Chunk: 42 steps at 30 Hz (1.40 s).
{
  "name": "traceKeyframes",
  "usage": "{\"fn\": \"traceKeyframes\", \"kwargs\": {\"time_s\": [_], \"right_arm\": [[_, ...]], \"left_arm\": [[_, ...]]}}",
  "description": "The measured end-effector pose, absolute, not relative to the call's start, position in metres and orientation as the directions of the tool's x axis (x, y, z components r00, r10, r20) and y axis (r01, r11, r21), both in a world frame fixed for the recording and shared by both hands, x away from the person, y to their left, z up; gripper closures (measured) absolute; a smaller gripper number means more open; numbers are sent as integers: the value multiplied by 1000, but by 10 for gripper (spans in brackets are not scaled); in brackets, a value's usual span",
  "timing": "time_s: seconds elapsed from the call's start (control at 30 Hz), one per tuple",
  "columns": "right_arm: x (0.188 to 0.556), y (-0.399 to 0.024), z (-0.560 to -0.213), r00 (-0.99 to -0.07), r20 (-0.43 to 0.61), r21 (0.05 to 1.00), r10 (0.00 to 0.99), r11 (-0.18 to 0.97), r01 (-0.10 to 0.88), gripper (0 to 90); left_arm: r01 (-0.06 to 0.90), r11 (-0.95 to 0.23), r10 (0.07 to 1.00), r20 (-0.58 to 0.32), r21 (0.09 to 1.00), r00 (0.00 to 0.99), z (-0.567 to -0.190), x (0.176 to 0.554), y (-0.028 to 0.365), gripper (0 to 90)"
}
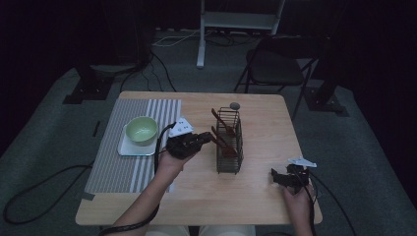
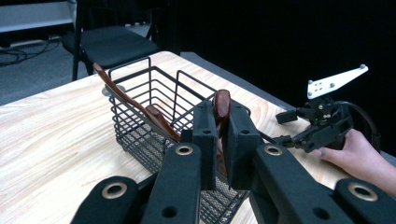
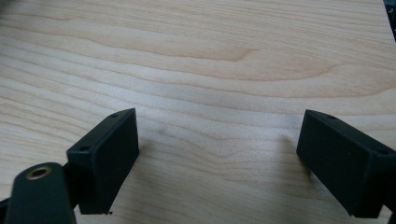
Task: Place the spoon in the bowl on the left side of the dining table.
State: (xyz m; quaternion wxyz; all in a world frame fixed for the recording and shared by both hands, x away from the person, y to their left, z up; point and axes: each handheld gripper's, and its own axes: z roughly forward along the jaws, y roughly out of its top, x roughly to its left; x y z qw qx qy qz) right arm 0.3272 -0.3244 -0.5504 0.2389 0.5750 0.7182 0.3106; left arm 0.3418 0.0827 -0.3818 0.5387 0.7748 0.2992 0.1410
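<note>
A black wire basket (image 1: 229, 141) stands mid-table with brown wooden utensils leaning in it. My left gripper (image 1: 209, 139) is at the basket's left side, shut on the handle of one brown wooden utensil (image 2: 222, 106), which rises between its pads over the basket (image 2: 154, 116). A second wooden utensil (image 2: 126, 95) leans along the basket's rim. My right gripper (image 1: 276, 177) rests low near the table's front right, jaws wide open over bare wood (image 3: 219, 93), with nothing between them. It also appears beyond the basket as the right gripper (image 2: 286, 127) in a hand.
A pale green bowl (image 1: 141, 130) sits on a white square plate (image 1: 129, 149) on a striped grey mat (image 1: 123, 162) at the left. A small grey round object (image 1: 235, 105) lies behind the basket. A folding chair (image 1: 275, 69) stands beyond the table.
</note>
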Motion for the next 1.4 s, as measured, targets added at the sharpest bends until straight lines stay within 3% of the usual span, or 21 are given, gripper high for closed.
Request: {"fn": "traceKeyframes", "kwargs": {"time_s": [0.5,1.4], "right_arm": [[327,-324,-550,-225,13,721,974,147,677,122],[327,-324,-550,-225,13,721,974,147,677,121]], "left_arm": [[278,-181,631,-105,943,769,-351,337,102,844],[280,-117,729,-109,953,676,-345,329,160,844]]}}
